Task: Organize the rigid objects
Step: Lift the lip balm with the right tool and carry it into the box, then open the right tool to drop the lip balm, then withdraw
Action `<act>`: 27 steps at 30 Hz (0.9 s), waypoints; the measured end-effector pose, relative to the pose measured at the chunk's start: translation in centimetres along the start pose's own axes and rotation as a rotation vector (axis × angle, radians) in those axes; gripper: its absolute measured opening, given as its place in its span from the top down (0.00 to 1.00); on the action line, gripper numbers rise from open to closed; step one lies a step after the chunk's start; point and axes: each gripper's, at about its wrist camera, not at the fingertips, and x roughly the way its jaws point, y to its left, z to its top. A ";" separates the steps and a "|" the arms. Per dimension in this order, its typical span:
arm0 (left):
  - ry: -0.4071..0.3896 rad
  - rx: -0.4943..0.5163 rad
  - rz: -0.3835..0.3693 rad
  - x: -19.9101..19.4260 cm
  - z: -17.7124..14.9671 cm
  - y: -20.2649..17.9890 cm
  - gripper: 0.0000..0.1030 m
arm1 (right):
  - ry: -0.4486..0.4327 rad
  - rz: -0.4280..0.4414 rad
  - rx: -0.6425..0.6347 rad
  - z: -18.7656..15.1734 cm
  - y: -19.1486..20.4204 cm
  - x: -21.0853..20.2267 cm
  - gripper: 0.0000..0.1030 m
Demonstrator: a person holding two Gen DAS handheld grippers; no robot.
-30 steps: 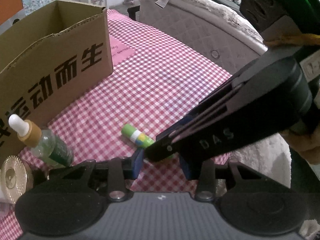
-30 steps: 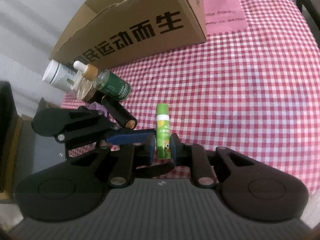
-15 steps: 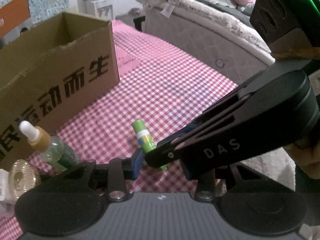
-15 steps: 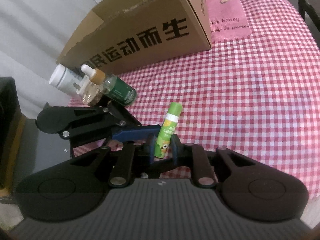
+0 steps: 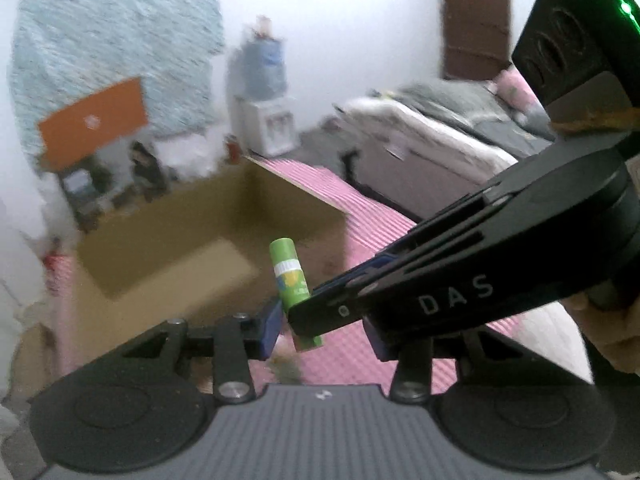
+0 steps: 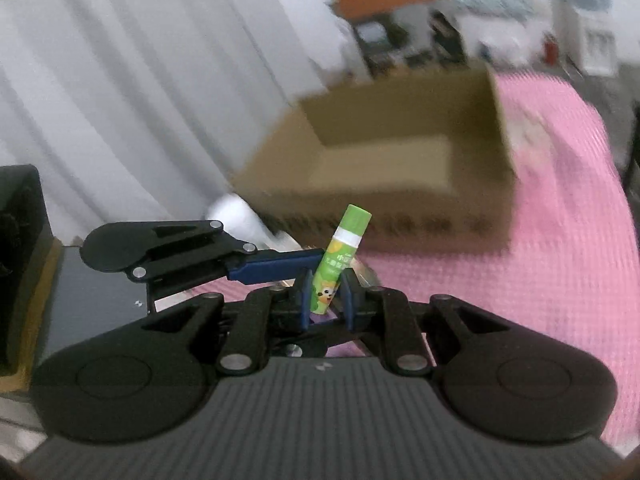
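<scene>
Pink-checked table (image 6: pixel 560 240) carries an open box (image 6: pixel 400 168), seemingly empty. Right claw (image 6: pixel 326 296) clamps the green stick (image 6: pixel 340 256) aloft, short of it; left claw (image 5: pixel 320 324) is opening beside the stick. Boxing remains.

We see a bright green glue stick (image 6: pixel 340 264) with a white band and a yellow-and-blue printed label. Our grippers are black with blue finger pads (image 6: pixel 305 300). The cardboard box (image 6: pixel 400 168) is plain brown, the tablecloth (image 6: pixel 560 260) pink, the curtain (image 6: pixel 140 80) pale grey, and an orange panel (image 5: pixel 92 124) sits against mottled teal.
</scene>
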 end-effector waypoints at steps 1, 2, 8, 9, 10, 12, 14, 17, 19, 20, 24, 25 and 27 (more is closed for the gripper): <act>-0.009 -0.007 0.022 -0.5 0.4 1.1 0.56 | -0.008 0.017 -0.020 1.0 0.8 0.3 0.86; -0.013 -0.018 0.041 -0.9 0.8 2.3 0.56 | -0.017 0.036 -0.043 2.3 1.7 0.7 0.86; 0.039 -0.091 0.095 0.6 3.2 10.0 0.55 | 0.014 0.143 -0.067 9.6 3.5 6.1 0.86; 0.053 -0.100 0.097 1.2 3.5 11.2 0.55 | 0.030 0.157 -0.050 10.8 3.3 7.3 0.86; 0.072 -0.115 0.097 2.2 3.7 12.4 0.55 | 0.048 0.166 -0.040 12.1 3.1 8.4 0.86; 0.111 -0.123 0.096 4.1 3.8 14.5 0.55 | 0.091 0.172 -0.012 14.2 2.4 11.6 0.86; 0.150 -0.132 0.096 6.0 3.8 16.1 0.55 | 0.132 0.167 0.019 15.7 1.6 14.4 0.86; 0.201 -0.135 0.092 9.0 3.8 17.9 0.55 | 0.194 0.150 0.078 17.4 0.0 18.5 0.86; 0.240 -0.139 0.088 10.9 3.8 18.8 0.55 | 0.228 0.137 0.126 18.1 -0.9 20.9 0.86; 0.260 -0.138 0.089 12.1 3.8 19.3 0.55 | 0.246 0.130 0.149 18.3 -1.5 22.4 0.86; 0.313 -0.109 0.113 14.8 3.8 19.7 0.55 | 0.295 0.119 0.228 18.1 -3.6 26.0 0.87; 0.322 -0.102 0.121 15.0 3.7 19.7 0.55 | 0.302 0.118 0.241 18.1 -4.0 26.7 0.88; 0.341 -0.097 0.138 15.7 3.7 19.9 0.55 | 0.317 0.117 0.263 17.9 -4.8 27.6 0.88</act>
